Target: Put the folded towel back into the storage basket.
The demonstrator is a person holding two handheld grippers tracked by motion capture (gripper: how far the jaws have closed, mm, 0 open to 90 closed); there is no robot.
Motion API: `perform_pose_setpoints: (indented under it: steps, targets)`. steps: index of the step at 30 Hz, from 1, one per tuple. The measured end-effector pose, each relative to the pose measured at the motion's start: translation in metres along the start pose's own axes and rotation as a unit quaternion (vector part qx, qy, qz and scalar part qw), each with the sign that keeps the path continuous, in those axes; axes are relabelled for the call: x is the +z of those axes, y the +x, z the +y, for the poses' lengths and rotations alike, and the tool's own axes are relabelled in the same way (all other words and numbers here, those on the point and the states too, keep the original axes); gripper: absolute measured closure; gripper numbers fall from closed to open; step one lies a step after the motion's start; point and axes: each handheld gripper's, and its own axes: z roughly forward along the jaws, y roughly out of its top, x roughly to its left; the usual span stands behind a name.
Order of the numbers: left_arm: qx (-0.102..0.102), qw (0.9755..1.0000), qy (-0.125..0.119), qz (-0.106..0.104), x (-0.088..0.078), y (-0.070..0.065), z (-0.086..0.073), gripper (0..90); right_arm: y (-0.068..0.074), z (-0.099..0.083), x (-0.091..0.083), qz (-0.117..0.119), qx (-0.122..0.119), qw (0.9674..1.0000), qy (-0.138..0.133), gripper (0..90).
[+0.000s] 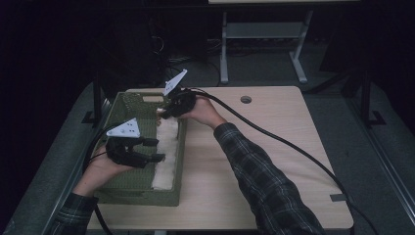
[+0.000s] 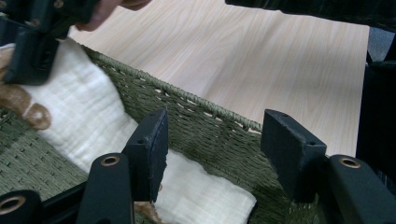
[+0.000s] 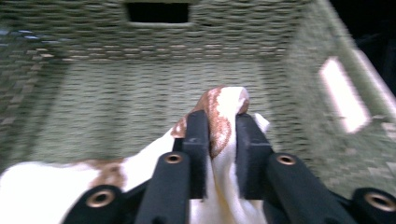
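Right claw [image 3: 219, 154] pinches white cloth [image 3: 224, 116] inside green basket [image 3: 93, 93].

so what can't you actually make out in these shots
- Woven green basket: in the high view the left tool and hand cover part of its floor.
- White cloth with brown print: in the left gripper view the frame's bottom edge cuts it off.
- Right gripper view: blur smears the print pinched by the right tool.

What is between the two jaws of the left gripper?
Nothing is held there. In the left gripper view, the open left gripper has only the green basket wall behind its gap; the white cloth lies lower, beside one jaw.
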Motion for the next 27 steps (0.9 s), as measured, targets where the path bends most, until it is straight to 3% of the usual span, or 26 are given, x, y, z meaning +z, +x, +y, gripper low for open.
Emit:
perform_pose_setpoints:
  steps: [2, 7, 16, 27]
  targets:
    - [0.002, 1.0000, 0.000, -0.001, 0.000, 0.000, 0.000, 40.8, -0.008, 0.001, -0.002, -0.028, 0.005, 0.9995, -0.012, 61.9]
    - [-0.003, 1.0000, -0.004, 0.001, 0.001, 0.001, 0.000, 40.0, -0.011, 0.004, -0.011, -0.037, 0.013, 0.9991, -0.017, 58.0]
    - [-0.007, 0.9999, -0.009, 0.001, 0.012, -0.002, 0.013, 37.8, -0.005, 0.000, -0.032, -0.023, 0.024, 0.9993, -0.020, 52.5]
    - [-0.003, 0.9999, -0.012, 0.003, 0.037, -0.018, 0.039, 36.1, -0.002, -0.019, -0.067, -0.014, 0.026, 0.9993, -0.022, 50.8]
